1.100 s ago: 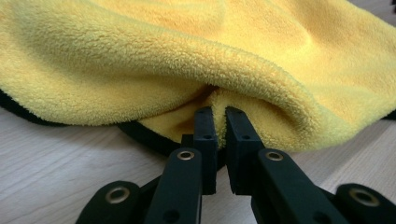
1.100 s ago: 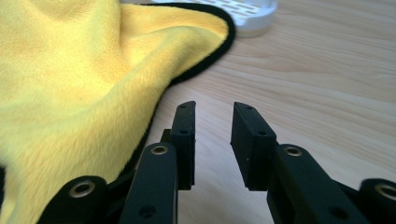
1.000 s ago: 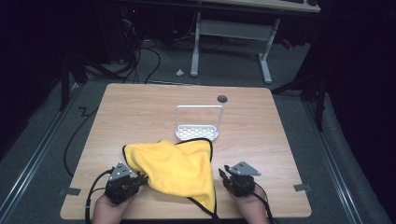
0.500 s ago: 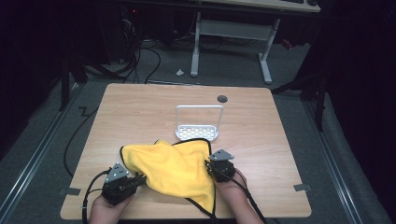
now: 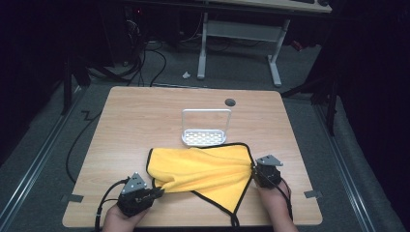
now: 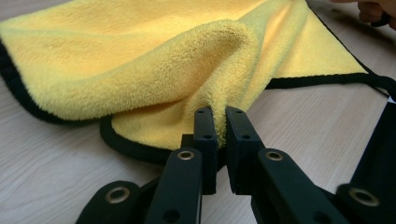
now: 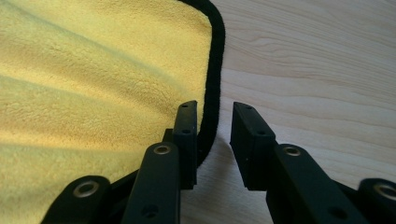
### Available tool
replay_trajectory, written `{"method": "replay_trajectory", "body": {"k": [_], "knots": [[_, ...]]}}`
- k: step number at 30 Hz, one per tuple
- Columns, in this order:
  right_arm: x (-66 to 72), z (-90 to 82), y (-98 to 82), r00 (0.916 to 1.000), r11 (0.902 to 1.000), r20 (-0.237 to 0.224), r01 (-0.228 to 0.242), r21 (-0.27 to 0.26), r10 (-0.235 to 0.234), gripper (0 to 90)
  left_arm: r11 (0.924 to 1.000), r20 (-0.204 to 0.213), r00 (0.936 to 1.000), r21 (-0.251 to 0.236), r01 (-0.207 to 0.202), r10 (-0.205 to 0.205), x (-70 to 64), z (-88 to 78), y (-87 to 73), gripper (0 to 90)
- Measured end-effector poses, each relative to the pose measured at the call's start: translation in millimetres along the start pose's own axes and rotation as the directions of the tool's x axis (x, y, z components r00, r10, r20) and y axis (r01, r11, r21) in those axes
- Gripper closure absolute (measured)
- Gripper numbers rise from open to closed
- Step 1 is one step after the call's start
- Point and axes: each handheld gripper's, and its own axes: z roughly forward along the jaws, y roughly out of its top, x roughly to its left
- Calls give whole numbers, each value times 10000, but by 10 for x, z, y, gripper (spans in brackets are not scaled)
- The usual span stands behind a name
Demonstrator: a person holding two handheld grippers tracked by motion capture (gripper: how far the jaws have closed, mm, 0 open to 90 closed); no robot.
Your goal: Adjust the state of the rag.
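While the left claw (image 6: 220,128) pinches the yellow cloth (image 5: 208,169), the white rack (image 5: 205,137) sits bare.

Wooden bench (image 5: 130,125) — yellow cloth (image 5: 208,169) spread at near edge; white rack (image 5: 205,137) set just behind it, touching.

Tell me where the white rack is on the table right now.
In the high view the white rack stands near the table's middle, just beyond the yellow cloth's far edge, with a small dark hole in the tabletop behind it to the right.
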Motion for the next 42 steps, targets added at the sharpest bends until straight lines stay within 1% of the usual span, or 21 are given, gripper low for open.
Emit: {"method": "replay_trajectory", "body": {"k": [1,2,4,6,9,10,12,14,16,17,21,22,25,29,32,34,35,37,39,40,42], "knots": [[3,-17,11,10000,10000,42,3,18,-3,699,10000,59,10000,-48,-8,8,-20,4,11,839],[22,-70,21,10000,9999,55,2,-168,-1,696,9999,150,9999,-130,88,-86,-37,1,20,837],[101,-235,22,9996,9977,-275,8,-683,-27,686,9991,366,9990,-344,254,-241,-73,-12,31,828],[191,-412,-33,9966,9944,-822,1,-1053,-88,674,9989,366,9992,-424,191,-175,-110,-11,33,821],[326,-688,-223,9847,9903,-1742,-198,-1373,-44,660,9991,277,9996,-427,77,-65,-127,8,26,815],[385,-757,-303,9810,9901,-1939,-180,-1389,-94,657,9991,340,9993,-390,148,-135,-121,17,19,814],[514,-815,-442,9737,9929,-2190,382,-1128,-623,649,9996,325,9994,-270,96,-87,-121,40,7,813],[598,-811,-515,9644,9940,-2481,733,-816,-915,647,9997,360,9993,-222,96,-88,-123,58,4,806],[620,-793,-523,9619,9924,-2469,1039,-666,-1173,646,9996,402,9992,-270,99,-88,-123,67,8,775],[596,-779,-531,9620,9938,-2511,961,-567,-1073,648,9995,414,9991,-317,56,-43,-125,69,9,743],[418,-737,-592,9751,9975,-2102,697,-128,-708,652,9992,588,9983,-399,78,-54,-108,79,13,632],[371,-737,-601,9817,9976,-1770,691,-92,-696,652,9991,610,9981,-414,114,-88,-95,79,11,626],[193,-720,-618,9946,9981,-840,610,18,-606,652,9992,533,9984,-343,197,-179,-63,112,-5,629],[7,-676,-624,9987,9987,59,503,99,-504,652,10000,338,9994,-4,35,-34,-54,241,-10,642],[-44,-653,-616,9971,9986,559,515,127,-521,650,9996,34,9997,166,-248,248,-64,357,31,648],[-42,-676,-616,9977,9990,529,434,-71,-430,650,9988,-99,9990,226,-426,429,-47,426,80,647],[-23,-697,-616,9981,9988,419,450,-195,-441,650,9989,-255,9986,121,-462,465,-28,439,108,648],[37,-744,-616,9989,9980,171,450,-448,-443,650,9997,-359,9991,-89,-248,244,39,458,160,659],[77,-765,-613,9988,9974,11,492,-527,-492,648,9997,-504,9984,-74,-252,248,66,479,180,667],[163,-779,-610,9973,9960,-171,707,-540,-717,647,9993,-913,9952,-5,-366,364,115,551,203,667],[203,-766,-611,9962,9955,-308,803,-508,-819,646,9991,-1195,9920,162,-389,406,144,607,203,646]]}}
